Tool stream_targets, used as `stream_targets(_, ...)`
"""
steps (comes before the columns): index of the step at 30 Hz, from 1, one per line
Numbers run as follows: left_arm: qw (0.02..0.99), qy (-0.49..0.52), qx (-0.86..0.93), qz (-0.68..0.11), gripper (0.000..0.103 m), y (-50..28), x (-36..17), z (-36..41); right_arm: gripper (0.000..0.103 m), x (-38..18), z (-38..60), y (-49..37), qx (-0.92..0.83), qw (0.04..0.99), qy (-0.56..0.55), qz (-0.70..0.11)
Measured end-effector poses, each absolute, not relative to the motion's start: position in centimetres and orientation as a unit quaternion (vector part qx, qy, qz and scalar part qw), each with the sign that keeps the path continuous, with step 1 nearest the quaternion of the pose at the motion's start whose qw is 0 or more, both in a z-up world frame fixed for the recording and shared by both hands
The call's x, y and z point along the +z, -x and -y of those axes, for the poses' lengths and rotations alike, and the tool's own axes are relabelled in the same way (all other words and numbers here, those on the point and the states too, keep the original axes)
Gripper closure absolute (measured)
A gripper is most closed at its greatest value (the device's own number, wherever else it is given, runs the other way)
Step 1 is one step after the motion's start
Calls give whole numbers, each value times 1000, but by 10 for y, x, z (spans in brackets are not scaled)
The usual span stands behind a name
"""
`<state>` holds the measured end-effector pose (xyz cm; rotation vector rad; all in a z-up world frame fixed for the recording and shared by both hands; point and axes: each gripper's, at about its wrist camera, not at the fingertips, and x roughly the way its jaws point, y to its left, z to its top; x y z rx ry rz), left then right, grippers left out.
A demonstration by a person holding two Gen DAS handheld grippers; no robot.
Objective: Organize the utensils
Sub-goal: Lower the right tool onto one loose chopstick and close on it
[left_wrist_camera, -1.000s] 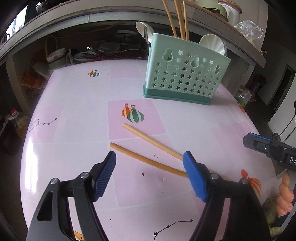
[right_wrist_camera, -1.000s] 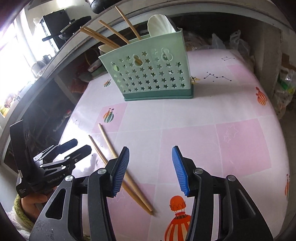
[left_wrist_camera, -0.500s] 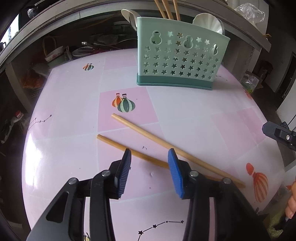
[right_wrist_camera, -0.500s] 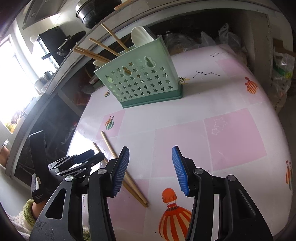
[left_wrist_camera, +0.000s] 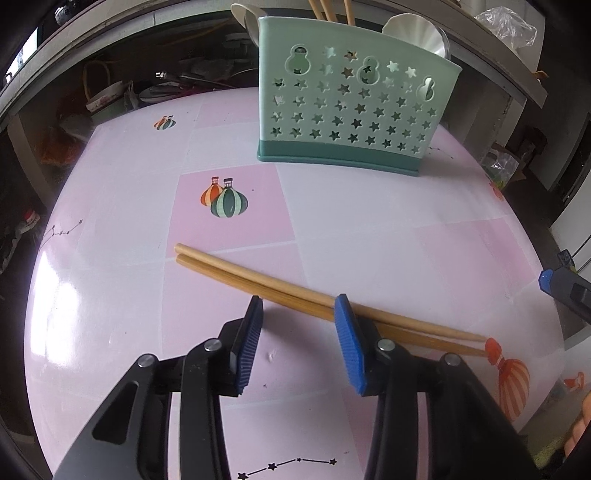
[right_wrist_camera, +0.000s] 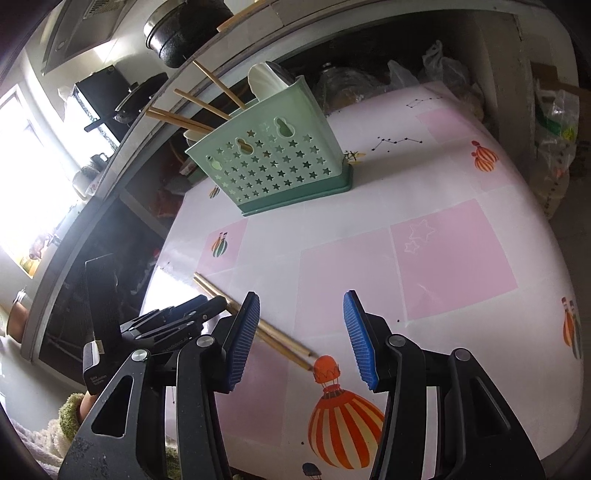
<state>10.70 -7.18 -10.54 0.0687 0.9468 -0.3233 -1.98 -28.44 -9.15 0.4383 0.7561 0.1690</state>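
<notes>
Holder (left_wrist_camera: 354, 110), top centre, already has chopsticks and spoons in it; two chopsticks (left_wrist_camera: 258, 282) lie mid-frame on the table (left_wrist_camera: 369, 229), side by side. Left gripper (left_wrist_camera: 297, 314) has been closing, jaws apart, straddling the pair at its tips, grip unconfirmed. Right gripper (right_wrist_camera: 301, 321) is open and empty; pickup and drop-in remain.

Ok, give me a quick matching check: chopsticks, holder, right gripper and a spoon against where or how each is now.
1 loose chopsticks
2 green holder
3 right gripper
4 white spoon

a open, nothing between its jaws
b stands inside the green holder
c lie flat, side by side
d stands upright, far side

Pairs: 1-c, 2-d, 3-a, 4-b
</notes>
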Motion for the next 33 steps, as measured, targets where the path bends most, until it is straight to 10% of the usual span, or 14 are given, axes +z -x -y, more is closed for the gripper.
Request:
stream_targets(8, 877, -28, -164, -451, 64, -109, -107, 67, 57, -91, 269, 17, 89, 903, -185, -376)
stream_targets(19, 879, -5, -186, -439, 64, -110, -109, 52, 98, -133, 226, -36, 101, 870, -90, -474)
stream_targets(33, 879, 7, -210, -429, 66, -105, -110, 38, 98, -140, 188, 1, 136, 840, -99, -516)
